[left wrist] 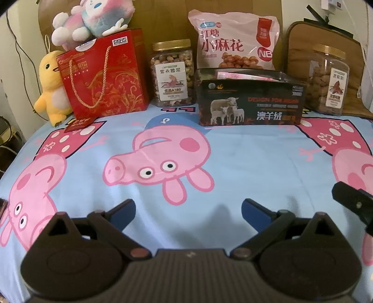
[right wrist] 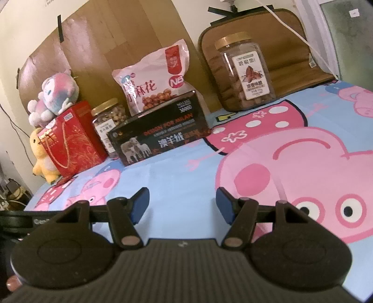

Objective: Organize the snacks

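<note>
Both tongs are being held wide open with nothing gripped. From the left wrist camera, the left tongs [left wrist: 188,209] are being held low over a bed sheet [left wrist: 244,163] printed with pink pigs. Along the far edge, a red gift bag [left wrist: 105,74] is being flanked by a yellow plush toy [left wrist: 52,86] and topped by a pink plush toy [left wrist: 93,18]. A jar of nuts [left wrist: 172,72] is standing just beside the bag, then a black box [left wrist: 250,102] with a pink snack bag [left wrist: 234,39] behind it, and a second jar [left wrist: 327,79] well to the right.

From the right wrist camera, the right tongs [right wrist: 182,207] are being pointed at the same row; the black box [right wrist: 160,135] is lying nearest, the second jar [right wrist: 244,72] is being propped against a brown cushion [right wrist: 279,46].
</note>
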Tool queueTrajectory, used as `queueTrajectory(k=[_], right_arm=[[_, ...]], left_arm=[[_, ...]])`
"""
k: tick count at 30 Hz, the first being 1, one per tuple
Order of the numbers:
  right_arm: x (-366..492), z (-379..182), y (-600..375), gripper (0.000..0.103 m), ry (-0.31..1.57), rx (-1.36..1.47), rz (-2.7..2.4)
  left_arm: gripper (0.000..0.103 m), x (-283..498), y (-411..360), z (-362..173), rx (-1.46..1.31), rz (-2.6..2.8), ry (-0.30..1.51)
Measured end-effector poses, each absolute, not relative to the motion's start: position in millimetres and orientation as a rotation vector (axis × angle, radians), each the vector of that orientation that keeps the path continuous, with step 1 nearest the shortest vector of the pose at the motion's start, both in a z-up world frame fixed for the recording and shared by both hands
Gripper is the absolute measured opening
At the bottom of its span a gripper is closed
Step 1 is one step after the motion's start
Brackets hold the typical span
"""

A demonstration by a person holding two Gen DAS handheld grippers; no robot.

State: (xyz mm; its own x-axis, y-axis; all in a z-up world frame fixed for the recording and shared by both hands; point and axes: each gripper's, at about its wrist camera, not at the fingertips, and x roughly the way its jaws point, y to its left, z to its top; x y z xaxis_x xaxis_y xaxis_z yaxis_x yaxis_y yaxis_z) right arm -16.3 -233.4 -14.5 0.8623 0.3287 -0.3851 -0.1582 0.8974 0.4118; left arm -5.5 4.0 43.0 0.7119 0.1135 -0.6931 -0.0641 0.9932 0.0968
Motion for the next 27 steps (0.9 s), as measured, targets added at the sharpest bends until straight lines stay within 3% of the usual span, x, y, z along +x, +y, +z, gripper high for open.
queueTrajectory(k=[27], right_arm=[[-26.8,0.6,-229.7,0.071,0.445,0.377,0.320]], left_arm=[[0.103,-17.5,10.5,53.3,0.105,0.191,0.707]])
